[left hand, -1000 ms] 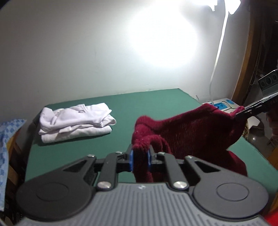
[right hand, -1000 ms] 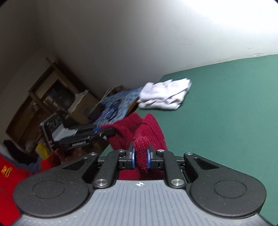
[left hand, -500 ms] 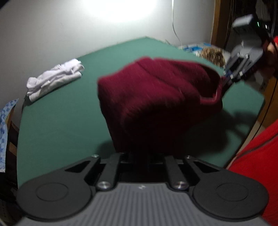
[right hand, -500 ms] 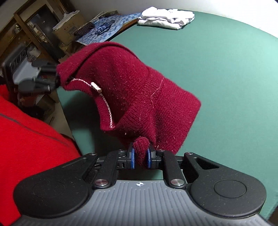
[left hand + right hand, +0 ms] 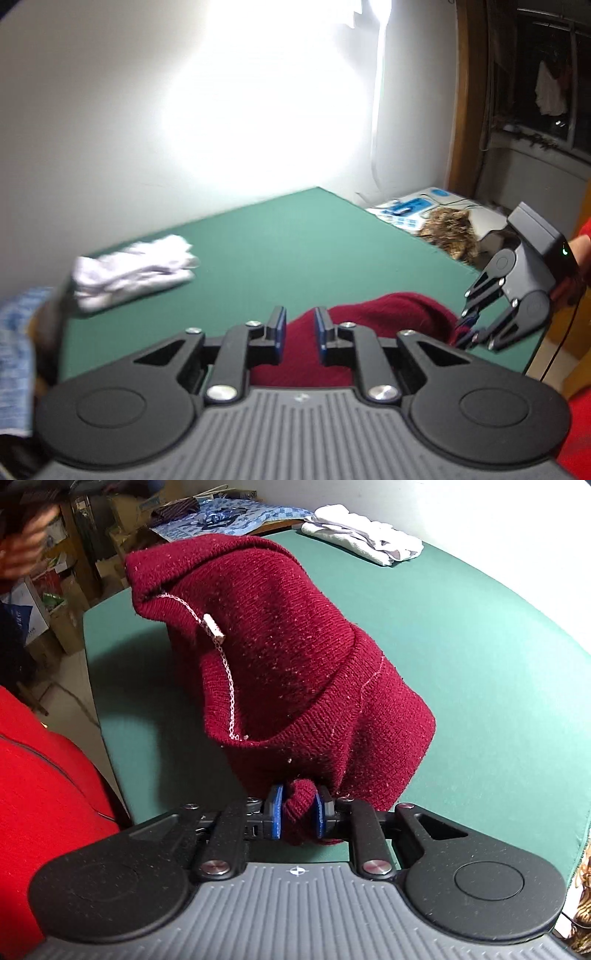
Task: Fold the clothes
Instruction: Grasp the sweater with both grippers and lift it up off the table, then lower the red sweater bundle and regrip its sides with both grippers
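My right gripper [image 5: 297, 818] pinches a bunched edge of the maroon sweater [image 5: 295, 657], heaped near me on the green table [image 5: 480, 672]; my left gripper [image 5: 298, 332] gapes, holding nothing. One-sided pulling could drag the heap askew.

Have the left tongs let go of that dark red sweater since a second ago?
Yes. The left tongs clamped the maroon sweater then; now they stand open, above it, over the green table. The right tongs stay clamped on it.

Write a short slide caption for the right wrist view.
Right gripper shut on dark red knit garment above green table.
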### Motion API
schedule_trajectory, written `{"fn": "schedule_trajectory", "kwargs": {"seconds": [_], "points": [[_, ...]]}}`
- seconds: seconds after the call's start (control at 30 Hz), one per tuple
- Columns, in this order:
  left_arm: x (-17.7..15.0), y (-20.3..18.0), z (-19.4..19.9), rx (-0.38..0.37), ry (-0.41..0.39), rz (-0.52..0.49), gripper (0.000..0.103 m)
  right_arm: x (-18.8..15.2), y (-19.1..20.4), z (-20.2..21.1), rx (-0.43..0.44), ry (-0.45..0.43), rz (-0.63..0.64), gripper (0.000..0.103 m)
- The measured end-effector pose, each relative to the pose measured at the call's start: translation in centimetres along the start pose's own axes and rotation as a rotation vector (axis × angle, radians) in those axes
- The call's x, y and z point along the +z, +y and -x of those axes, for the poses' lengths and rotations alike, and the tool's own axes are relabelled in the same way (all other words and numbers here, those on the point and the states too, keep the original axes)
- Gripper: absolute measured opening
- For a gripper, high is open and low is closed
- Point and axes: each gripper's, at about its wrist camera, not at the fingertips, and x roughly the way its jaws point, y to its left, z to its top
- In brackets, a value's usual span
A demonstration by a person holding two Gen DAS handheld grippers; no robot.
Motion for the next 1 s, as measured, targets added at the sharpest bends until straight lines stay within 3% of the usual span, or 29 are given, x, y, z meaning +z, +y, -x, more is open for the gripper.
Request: {"fn": "schedule_trajectory", "kwargs": {"seconds": [0.1,0.2,0.27,0.33,0.4,0.47,0.53,0.57,0.6,0.67,0.77,0.9,1.0], "points": [[-2.3,-1.0,-4.8,-0.043,0.128,-0.028,0.016,-0.2,0.4,0.3,-0.023,0.003,0.003,0.018],[-6.7,-2.2,-6.6,-0.028,0.222,-0.104,0.018,-0.8,0.8,1.4,-0.048,-0.014,-0.019,0.021],[-8.5,-2.2,-6.2,-0.018,0.192,-0.119,0.019,-1.0,1.0,2.8,-0.052,-0.049,-0.05,0.024],[-8.3,-1.9,-6.0,-0.029,0.192,-0.093,0.02,-0.9,1.1,4.6,-0.056,-0.096,-0.086,0.025],[-8.0,-1.6,-6.2,-0.038,0.196,-0.083,0.02,-0.5,1.1,7.0,-0.07,-0.203,-0.15,0.027],[-7.9,-1.6,-6.4,-0.051,0.194,-0.057,0.02,0.6,0.9,8.8,-0.064,-0.373,-0.242,0.037],[-8.0,-1.6,-6.1,-0.076,0.193,-0.032,0.026,1.8,0.4,8.4,-0.079,-0.533,-0.39,0.048],[-8.1,-1.8,-5.9,-0.08,0.191,-0.043,0.028,2.4,0.2,7.3,-0.089,-0.558,-0.454,0.05],[-8.3,-1.9,-5.8,-0.084,0.189,-0.059,0.032,2.8,0.1,5.8,-0.103,-0.551,-0.496,0.048],[-8.3,-1.8,-5.7,-0.101,0.194,-0.076,0.045,2.6,1.1,2.6,-0.121,-0.481,-0.453,0.039],[-8.4,-1.7,-5.5,-0.127,0.201,-0.101,0.045,1.7,2.7,-1.3,-0.169,-0.384,-0.319,0.037],[-8.5,-1.6,-5.3,-0.161,0.21,-0.135,0.047,-1.4,4.7,-2.7,-0.326,-0.327,0.04,0.048],[-8.7,-1.5,-5.2,-0.189,0.216,-0.158,0.057,-1.2,3.3,-2.7,-0.321,-0.309,0.068,0.056]]}}
